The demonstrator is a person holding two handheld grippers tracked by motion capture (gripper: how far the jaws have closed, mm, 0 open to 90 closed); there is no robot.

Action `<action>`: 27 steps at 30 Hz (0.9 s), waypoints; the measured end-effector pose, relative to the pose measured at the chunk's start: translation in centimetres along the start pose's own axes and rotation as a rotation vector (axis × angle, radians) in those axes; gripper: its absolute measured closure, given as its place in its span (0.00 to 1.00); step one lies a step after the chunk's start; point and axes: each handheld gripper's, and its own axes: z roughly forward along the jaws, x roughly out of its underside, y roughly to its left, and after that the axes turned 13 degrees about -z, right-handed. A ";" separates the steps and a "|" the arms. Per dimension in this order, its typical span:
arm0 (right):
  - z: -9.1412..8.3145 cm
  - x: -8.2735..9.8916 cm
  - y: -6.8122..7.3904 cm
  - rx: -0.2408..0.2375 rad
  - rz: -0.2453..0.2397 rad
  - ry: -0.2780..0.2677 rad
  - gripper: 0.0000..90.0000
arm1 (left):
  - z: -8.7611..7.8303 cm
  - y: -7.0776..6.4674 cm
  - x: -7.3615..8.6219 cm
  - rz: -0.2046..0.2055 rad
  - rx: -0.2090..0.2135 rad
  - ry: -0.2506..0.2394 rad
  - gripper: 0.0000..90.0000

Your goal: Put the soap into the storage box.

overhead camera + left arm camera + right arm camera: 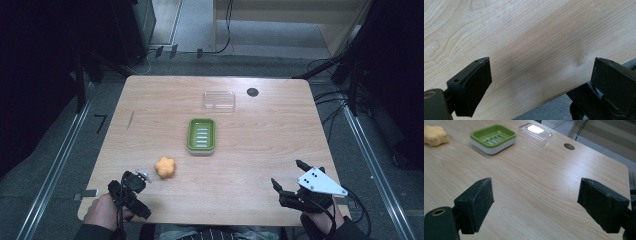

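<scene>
The orange flower-shaped soap [165,167] lies on the wooden bench [260,150], just ahead and to the right of the left gripper [134,186], close but not touching it. In the right gripper view the same soap [435,135] sits far off at the upper left, well beyond that gripper's jaws.

Farther ahead of the soap, near the middle of the bench, stands the green soap dish [201,135] with a slotted white insert; it holds nothing. From the right gripper [289,179] it lies well ahead and to the left. Beyond the dish, toward the far edge, the clear plastic lid [219,100] rests apart from it, and a dark round hole [252,92] in the bench top sits just to the right of the lid.

The left gripper is held at the near left corner of the bench by the person's left hand [100,210]. Its jaws stand spread wide, with bare wood grain and the bench edge between them and nothing gripped.

The right gripper sits at the near right corner, its grey three-cornered plate [320,181] on top, held by the right hand [322,220]. Its jaws are also spread wide apart over bare bench, empty.
</scene>
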 end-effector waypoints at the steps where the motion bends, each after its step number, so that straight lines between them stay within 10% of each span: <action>1: 0.0 0.0 0.0 0.000 -0.002 0.000 0.15 | 0.0 0.0 0.0 0.002 0.003 -0.003 0.03; 27: -0.2 0.4 -0.3 0.007 0.015 0.001 0.15 | -0.4 -0.3 -1.4 0.008 0.021 -0.136 0.00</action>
